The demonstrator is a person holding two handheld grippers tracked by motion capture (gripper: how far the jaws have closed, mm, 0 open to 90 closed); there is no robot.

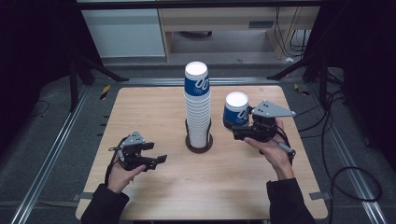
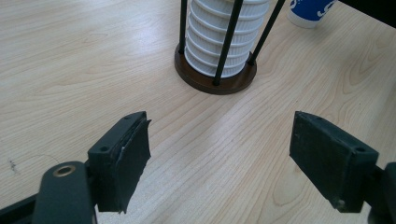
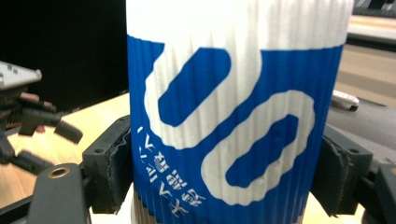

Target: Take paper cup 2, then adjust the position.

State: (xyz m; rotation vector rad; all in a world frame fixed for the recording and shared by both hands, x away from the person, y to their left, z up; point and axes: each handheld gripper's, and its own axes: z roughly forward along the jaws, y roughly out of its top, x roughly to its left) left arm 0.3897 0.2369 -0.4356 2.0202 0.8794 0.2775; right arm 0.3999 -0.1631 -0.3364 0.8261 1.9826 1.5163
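A tall stack of white and blue paper cups (image 1: 197, 107) stands in a dark wire holder (image 1: 199, 145) at the table's middle. In the left gripper view the stack's (image 2: 219, 37) lower part and the holder's round base (image 2: 215, 83) lie just ahead. A single blue and white paper cup (image 1: 236, 109) is upright to the right of the stack, and my right gripper (image 1: 239, 131) is shut on its lower part. Its pads press both sides of the cup (image 3: 233, 116). My left gripper (image 1: 156, 153) hovers open over bare wood left of the holder, jaws wide apart (image 2: 219, 140).
The wooden table (image 1: 154, 107) has metal rails along both sides. Black cables (image 1: 345, 172) trail on the floor at the right. Dark stand legs rise at the far corners. A cabinet (image 1: 126, 28) stands behind the table.
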